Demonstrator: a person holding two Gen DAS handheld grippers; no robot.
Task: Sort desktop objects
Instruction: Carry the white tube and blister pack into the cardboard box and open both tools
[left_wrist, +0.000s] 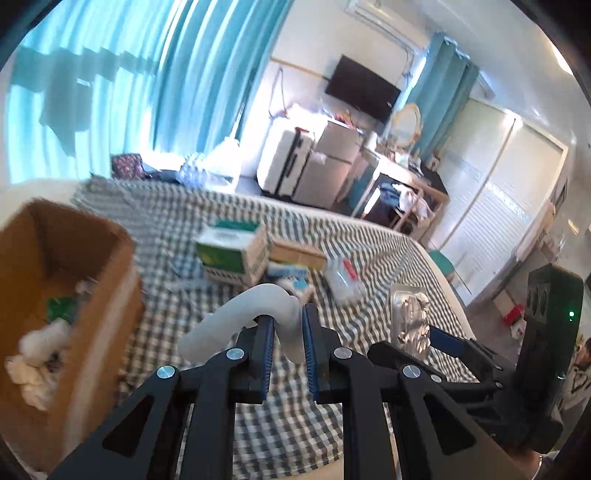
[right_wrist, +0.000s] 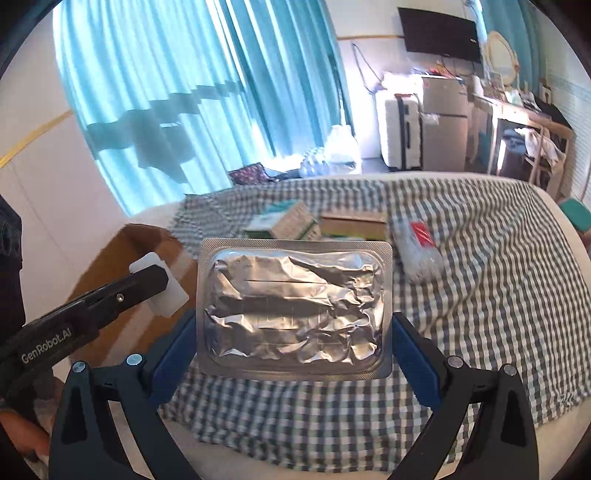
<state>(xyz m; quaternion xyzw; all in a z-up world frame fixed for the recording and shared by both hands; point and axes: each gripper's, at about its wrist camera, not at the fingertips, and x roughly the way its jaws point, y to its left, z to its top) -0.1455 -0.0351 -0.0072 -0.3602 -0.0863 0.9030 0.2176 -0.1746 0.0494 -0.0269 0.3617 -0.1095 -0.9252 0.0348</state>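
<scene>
The left gripper (left_wrist: 287, 334) is nearly closed, its blue pads pinching a bent white tube (left_wrist: 255, 302) at one leg of the bend, with the rest of the tube overhanging to the left. The right gripper (right_wrist: 295, 332) stands wide, its pads pressing the two short edges of a silver foil blister pack (right_wrist: 293, 308) held upright. Both items are carried above the checked cloth (right_wrist: 480, 295), clear of it. The cardboard box (left_wrist: 92, 266), already containing white wads and a green item, lies to the left, just beside the left gripper. Risk one: the tube is gripped off-centre, so it may pivot or slip between the pads during a fast swing. Risk two: the blister pack is thin and held edge-on; excess squeeze would buckle it, and too little would let it drop onto the cloth. Risk three: the grippers work close together, so converging on the box at once may cause a collision. The remaining cartons (left_wrist: 232, 251) and the clear packet (right_wrist: 419, 247) stay on the cloth, well apart from both grippers.
</scene>
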